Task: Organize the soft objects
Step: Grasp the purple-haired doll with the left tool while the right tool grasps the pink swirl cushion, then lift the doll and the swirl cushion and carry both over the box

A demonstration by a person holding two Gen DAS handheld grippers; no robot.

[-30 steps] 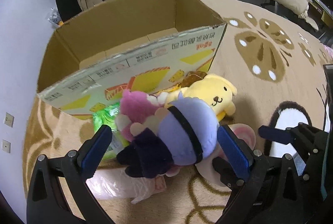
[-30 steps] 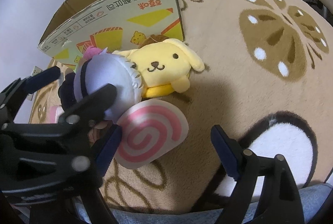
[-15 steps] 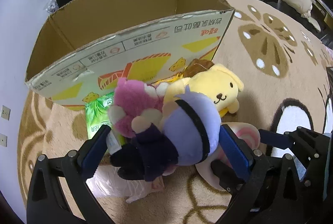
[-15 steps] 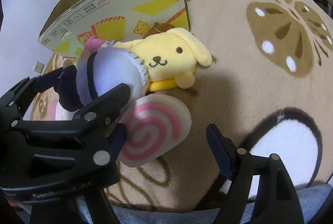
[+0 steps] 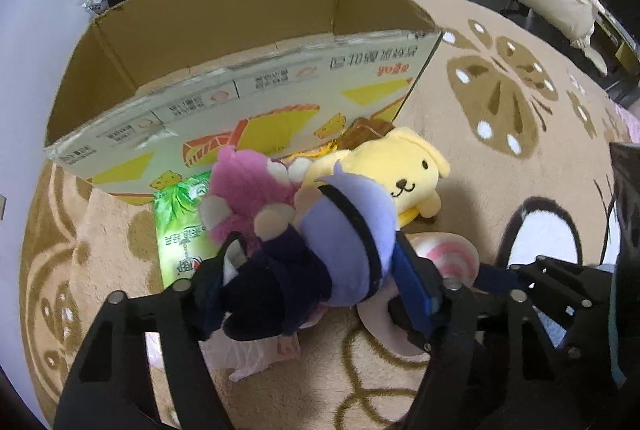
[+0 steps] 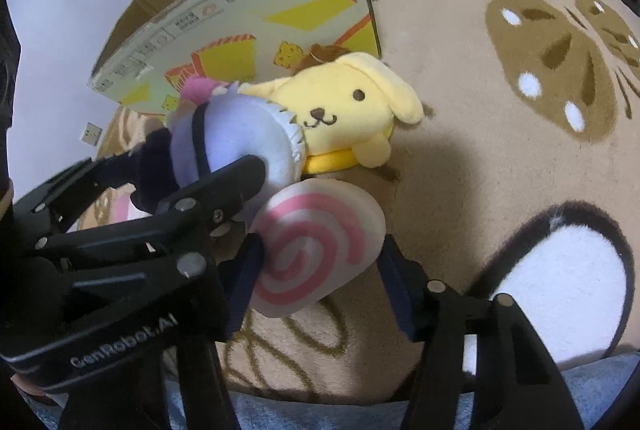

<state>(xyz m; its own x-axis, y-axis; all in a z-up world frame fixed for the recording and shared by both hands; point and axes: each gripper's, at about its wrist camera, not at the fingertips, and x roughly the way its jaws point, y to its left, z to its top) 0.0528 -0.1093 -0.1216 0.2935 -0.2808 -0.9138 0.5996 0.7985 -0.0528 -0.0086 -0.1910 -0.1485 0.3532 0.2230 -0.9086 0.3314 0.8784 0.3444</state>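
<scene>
Both pickups look under way: the left hand-held gripper (image 5: 320,286) is clamped on the purple doll (image 5: 320,250), the right hand-held gripper (image 6: 320,270) pinches the pink swirl cushion (image 6: 316,250) on the rug (image 6: 480,110), and next both need lifting into the cardboard box (image 5: 240,30).
</scene>
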